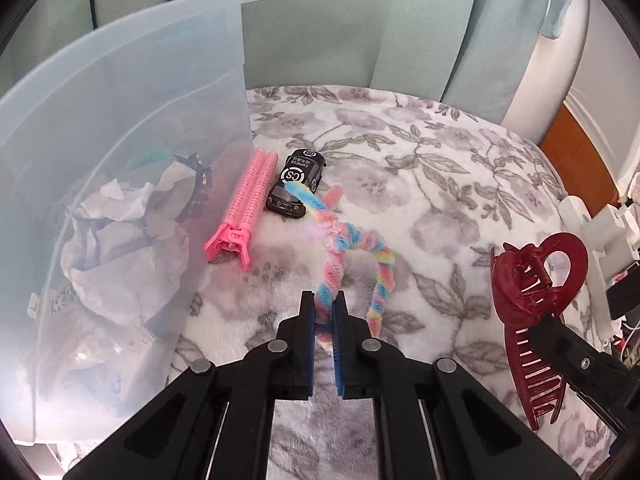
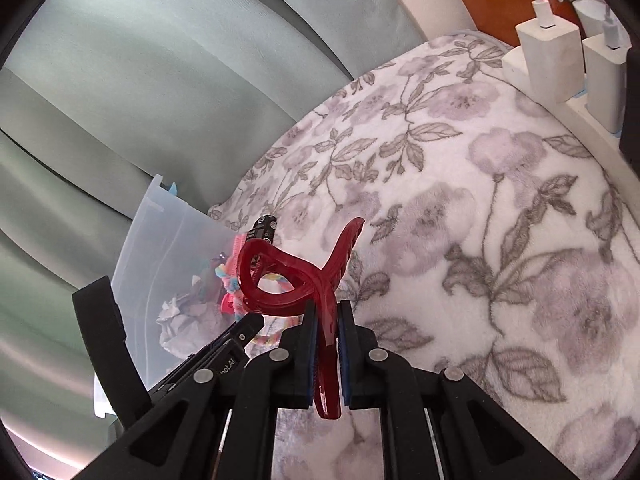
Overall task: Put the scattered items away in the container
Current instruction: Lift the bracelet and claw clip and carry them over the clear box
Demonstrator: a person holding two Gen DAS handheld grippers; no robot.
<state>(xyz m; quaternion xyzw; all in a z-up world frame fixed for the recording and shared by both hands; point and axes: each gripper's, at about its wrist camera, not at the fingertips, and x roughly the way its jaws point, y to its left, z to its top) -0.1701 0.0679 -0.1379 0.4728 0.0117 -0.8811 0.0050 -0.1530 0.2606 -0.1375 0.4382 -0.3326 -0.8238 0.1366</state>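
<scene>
Item: twisted pipe cleaner [image 1: 340, 248], pastel rainbow, looped and bent. Location: one leg pinched between the blue pads of the left gripper [image 1: 325, 312], which is clenched on it; the rest of the piece trails forward and away from the jaws, its far tip lying over the toy car [image 1: 298, 184]. Whether the loops hang free of the floral blanket [image 1: 440, 184] or drag on it cannot be told.

Item: dark red claw clip [image 2: 304, 280]. Location: clamped by one handle in the right gripper [image 2: 328, 344], jaws closed on it; long axis runs roughly along the gripper's fingers, with the heart-shaped end forward and the teeth back beside the fingers.

Destination: translucent container [image 1: 120, 120], open at the top, already holding crumpled paper [image 1: 120, 232] and other small pieces. It stands to the left of both grippers. In the left wrist view its wall is just beside the left gripper; the right gripper sits farther right, with the left one between it and the bin. Judgement: the left hand is the nearer and has the shorter carry; the right must cross over or wait behind it.

Remaining on blanket: pink ridged clip [image 1: 244, 204], lying lengthwise just beside the container wall; toy car touching or nearly touching it. Neither is gripped.
</scene>
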